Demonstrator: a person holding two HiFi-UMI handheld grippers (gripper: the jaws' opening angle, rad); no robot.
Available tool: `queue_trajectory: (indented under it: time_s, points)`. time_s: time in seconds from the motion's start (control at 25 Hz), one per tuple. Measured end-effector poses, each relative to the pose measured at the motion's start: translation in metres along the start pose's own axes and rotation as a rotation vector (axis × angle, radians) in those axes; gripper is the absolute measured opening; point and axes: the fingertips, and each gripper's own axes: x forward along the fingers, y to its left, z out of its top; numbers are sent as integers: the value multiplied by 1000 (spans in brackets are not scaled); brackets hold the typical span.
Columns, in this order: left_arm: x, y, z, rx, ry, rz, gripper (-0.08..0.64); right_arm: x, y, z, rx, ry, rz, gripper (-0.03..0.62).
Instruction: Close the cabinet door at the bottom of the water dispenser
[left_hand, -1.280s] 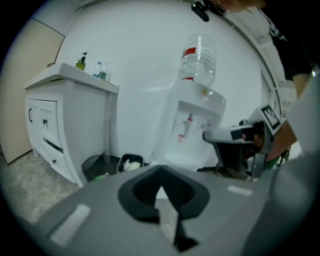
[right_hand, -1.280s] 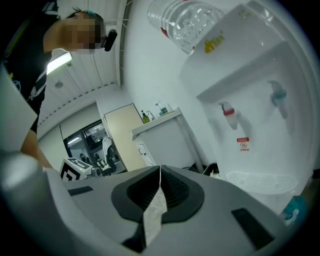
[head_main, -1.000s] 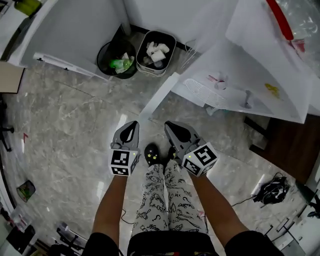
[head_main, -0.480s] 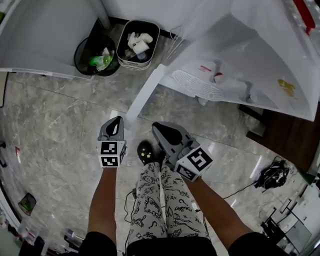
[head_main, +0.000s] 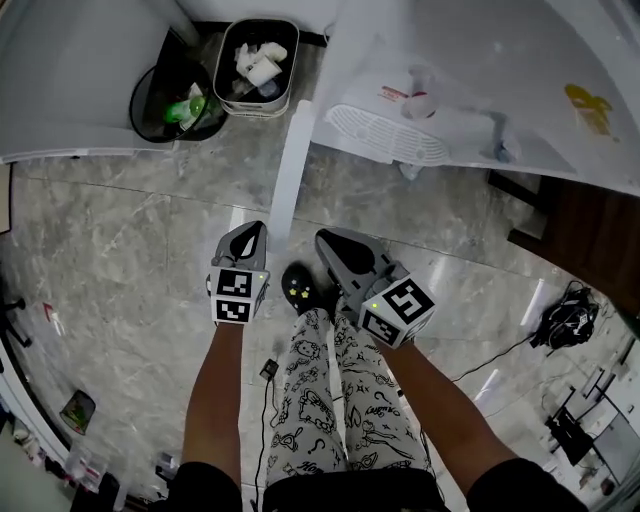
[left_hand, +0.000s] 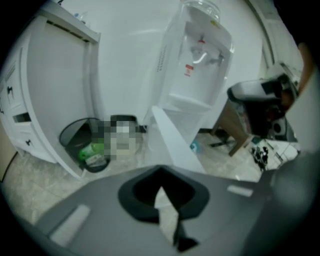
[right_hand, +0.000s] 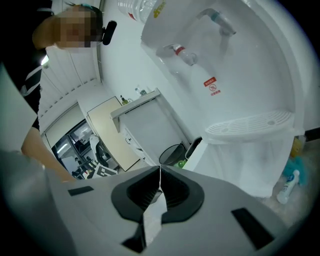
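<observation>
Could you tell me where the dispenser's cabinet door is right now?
In the head view the cabinet door stands open at upper centre, jutting edge-on from the water dispenser, just right of the rectangular bin and ahead of the left gripper.

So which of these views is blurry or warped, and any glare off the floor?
Head view: sharp, bent at the edges, bright glare streaks on the polished floor. Left gripper view: soft all over, the cabinet door smeared, corners dark. Right gripper view: crisper, strong fisheye curving the water dispenser.

bins (head_main: 254, 110) left of water dispenser (head_main: 460, 125), door (head_main: 293, 160) apparently between
</observation>
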Motion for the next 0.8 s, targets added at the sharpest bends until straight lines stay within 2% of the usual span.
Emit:
queue_trajectory:
  time_s: [0.2,0.4,0.64,0.8]
  points:
    - [25,-53,6,-9,-15,-91,-4,-22,-21,-12,36,-28,-45,17]
    - [52,-104,16,3,-16,-149,-3,-49,-51,-20,58,-47,-102,17]
    - [87,-130,47,-3,-26,-139,-3,-85,-77,-3,97,-143,-134,17]
    - [112,-132,72,8,-37,-130,-3,-96,-90,12,52,-165,-144,17]
